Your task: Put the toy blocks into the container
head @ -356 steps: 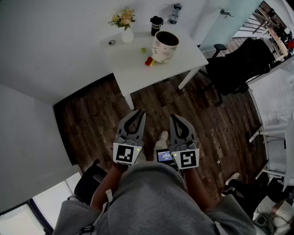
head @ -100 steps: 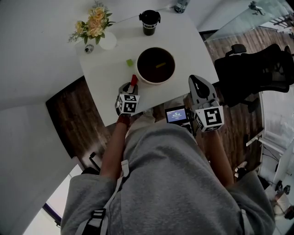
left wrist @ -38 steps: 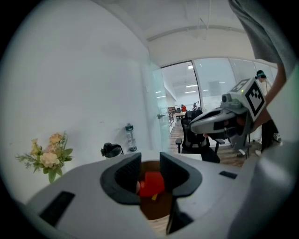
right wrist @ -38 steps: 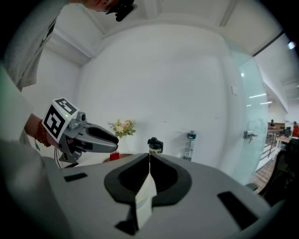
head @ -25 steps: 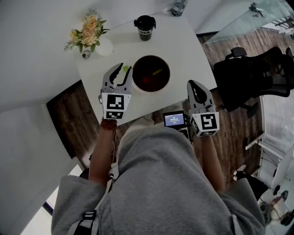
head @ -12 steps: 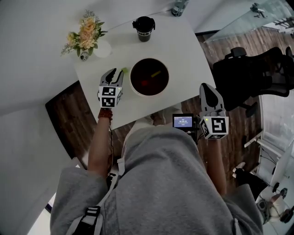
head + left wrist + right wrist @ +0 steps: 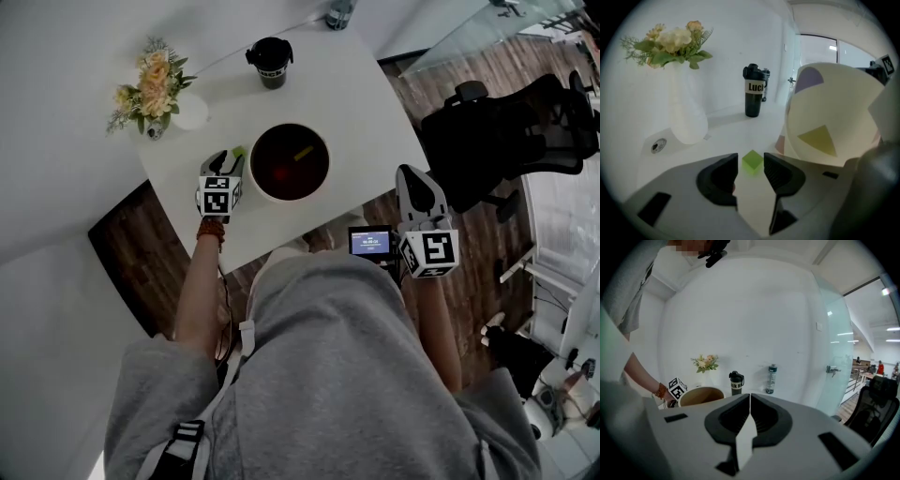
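A small green block [image 7: 239, 150] lies on the white table [image 7: 361, 103], just left of the round cream container [image 7: 328, 174]. A red block [image 7: 280, 173] and a yellow block [image 7: 303, 153] lie inside the container. My left gripper [image 7: 228, 157] is low over the table, and its jaws are opening. In the left gripper view the green block [image 7: 752, 161] sits right at the tips of the left gripper [image 7: 751, 169], and neither pad touches it. The container [image 7: 834, 117] stands close on the right. My right gripper [image 7: 410, 172] is shut and empty, off the table's front right edge.
A white vase of flowers [image 7: 187, 112], a black cup [image 7: 270, 58] and a bottle [image 7: 339, 14] stand along the far side of the table. A black office chair [image 7: 487, 131] stands to the right on the wooden floor.
My left gripper has dropped from beside the container down to the table at the green block. The right gripper has shifted a little to the right.
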`<action>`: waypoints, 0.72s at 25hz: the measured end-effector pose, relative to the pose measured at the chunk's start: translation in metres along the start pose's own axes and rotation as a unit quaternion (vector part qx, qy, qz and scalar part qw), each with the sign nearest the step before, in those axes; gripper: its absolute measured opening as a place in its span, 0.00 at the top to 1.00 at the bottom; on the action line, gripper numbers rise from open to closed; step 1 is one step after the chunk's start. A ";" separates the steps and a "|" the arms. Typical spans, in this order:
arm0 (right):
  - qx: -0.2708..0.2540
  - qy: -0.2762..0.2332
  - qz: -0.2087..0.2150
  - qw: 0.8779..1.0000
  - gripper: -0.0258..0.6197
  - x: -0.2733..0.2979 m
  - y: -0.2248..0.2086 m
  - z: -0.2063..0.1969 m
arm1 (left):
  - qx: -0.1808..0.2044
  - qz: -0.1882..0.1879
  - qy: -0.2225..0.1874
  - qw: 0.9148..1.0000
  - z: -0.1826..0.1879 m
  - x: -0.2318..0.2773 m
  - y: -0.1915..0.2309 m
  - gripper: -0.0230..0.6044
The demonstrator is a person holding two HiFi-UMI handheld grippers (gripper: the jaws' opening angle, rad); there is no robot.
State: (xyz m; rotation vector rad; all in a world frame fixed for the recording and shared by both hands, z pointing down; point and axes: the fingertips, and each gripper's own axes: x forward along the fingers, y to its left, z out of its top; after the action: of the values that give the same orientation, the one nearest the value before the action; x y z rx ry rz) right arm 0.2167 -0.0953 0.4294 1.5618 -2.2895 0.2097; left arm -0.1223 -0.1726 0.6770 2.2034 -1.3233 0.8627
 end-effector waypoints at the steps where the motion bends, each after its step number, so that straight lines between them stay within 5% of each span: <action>1: 0.000 0.000 0.000 1.000 0.95 0.001 0.000 0.000 | -0.004 -0.003 0.007 1.000 -0.003 0.002 0.001 0.68; 9: -0.001 0.007 0.003 1.000 0.95 0.006 -0.001 0.000 | -0.006 -0.018 0.045 0.999 -0.018 0.020 -0.008 0.67; 18: -0.008 0.007 0.014 1.000 0.95 0.016 0.001 0.004 | -0.044 0.010 0.050 0.998 -0.023 0.023 -0.005 0.73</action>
State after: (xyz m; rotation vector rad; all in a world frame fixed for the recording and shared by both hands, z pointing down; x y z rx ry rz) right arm 0.2097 -0.1103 0.4314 1.5162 -2.2982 0.2081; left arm -0.1165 -0.1695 0.7092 2.0576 -1.3120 0.8922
